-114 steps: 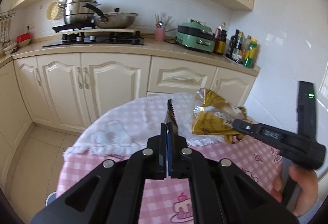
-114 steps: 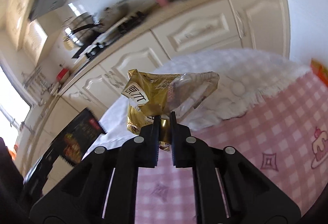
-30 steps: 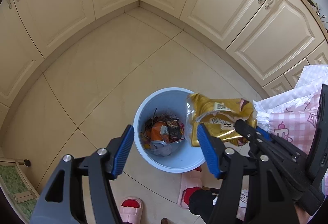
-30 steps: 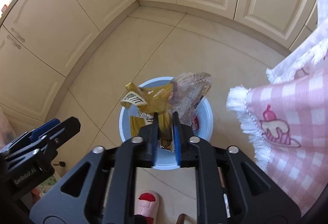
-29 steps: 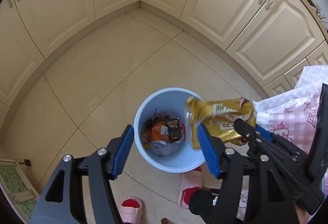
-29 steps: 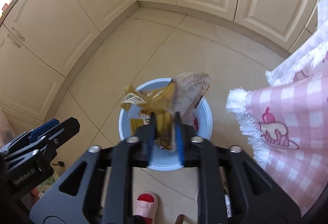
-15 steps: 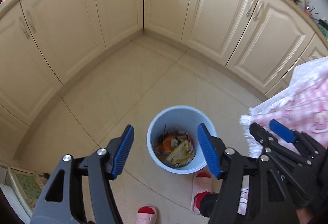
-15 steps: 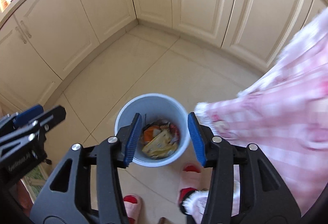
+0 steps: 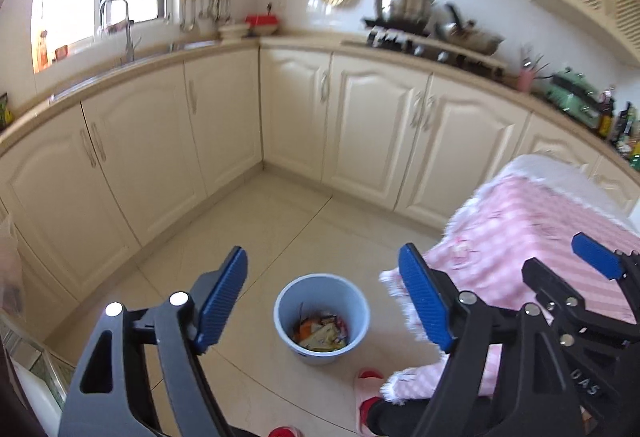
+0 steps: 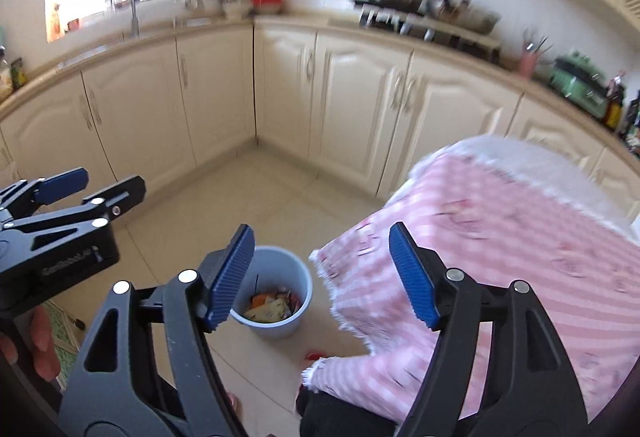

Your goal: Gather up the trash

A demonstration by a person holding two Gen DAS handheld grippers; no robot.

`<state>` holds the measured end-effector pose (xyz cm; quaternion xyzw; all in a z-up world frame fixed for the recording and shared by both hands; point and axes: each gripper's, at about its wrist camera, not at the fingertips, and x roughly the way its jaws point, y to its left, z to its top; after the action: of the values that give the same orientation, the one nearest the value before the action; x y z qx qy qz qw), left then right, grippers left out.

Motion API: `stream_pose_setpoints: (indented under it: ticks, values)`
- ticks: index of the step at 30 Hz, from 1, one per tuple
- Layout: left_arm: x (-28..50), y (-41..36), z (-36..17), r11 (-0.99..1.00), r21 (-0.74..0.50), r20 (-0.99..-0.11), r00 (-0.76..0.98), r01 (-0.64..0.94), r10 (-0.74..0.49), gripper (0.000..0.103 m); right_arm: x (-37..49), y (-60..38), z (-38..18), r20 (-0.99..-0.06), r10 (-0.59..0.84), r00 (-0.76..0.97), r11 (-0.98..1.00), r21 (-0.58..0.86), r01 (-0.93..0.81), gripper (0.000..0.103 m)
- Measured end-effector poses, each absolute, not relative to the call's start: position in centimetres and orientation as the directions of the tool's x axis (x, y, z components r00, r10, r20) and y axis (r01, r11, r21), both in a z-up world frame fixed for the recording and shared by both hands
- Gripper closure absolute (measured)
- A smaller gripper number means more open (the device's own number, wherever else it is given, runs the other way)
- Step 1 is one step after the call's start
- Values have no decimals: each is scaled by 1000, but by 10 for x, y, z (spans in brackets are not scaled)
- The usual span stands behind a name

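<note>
Both our grippers are empty above the bin, the trash lying inside it.

From the left wrist we see our left gripper [image 9: 322, 297] with its jaws spread wide, having just opened further, nothing between them; the blue bin [image 9: 322, 317] stands on the floor tiles, framed in the gap, with the wrappers [image 9: 322, 333] in its bottom. Right of the bin hangs the pink checked tablecloth [image 9: 516, 237], its fringe partly hidden by our right blue pad, and our right gripper [image 9: 560, 273] crosses in front of the cloth. A pink slipper [image 9: 368, 383] sits just below the bin; cream cabinets [image 9: 372, 125] stand behind it.

From the right wrist, our right gripper [image 10: 322, 273] also stands spread, having just been opening, empty. Its left pad covers the bin's [image 10: 298, 273] left rim; the wrappers [image 10: 272, 307] show inside. Our left gripper [image 10: 102, 183] sits far left of the bin, a hand [image 10: 40, 337] beneath it.
</note>
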<state>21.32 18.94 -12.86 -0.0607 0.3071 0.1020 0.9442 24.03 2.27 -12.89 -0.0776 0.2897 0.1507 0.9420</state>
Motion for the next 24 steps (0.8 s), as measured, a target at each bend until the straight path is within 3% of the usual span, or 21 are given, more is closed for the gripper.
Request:
stream_pose_setpoints:
  ticks: [5,8,15,24]
  values:
    - [159,148,-89,983,-48,-524,843,-176,125,25,175,-29,-82,-483,212,850,962,-51,-269,29]
    - [125,128,-67,989,-52,-475,875,-136,95,14,137,-55,-59,-434,188,881,971,-56,-234,28]
    - [56,88,-21,995,-35,-340,938,-91,74,14,70,-96,-22,-325,167,931,979,-55,-195,24]
    - [31,54,3,997,-4,-276,959,-73,69,13,27,-139,0,-230,130,964,990,-27,-140,22]
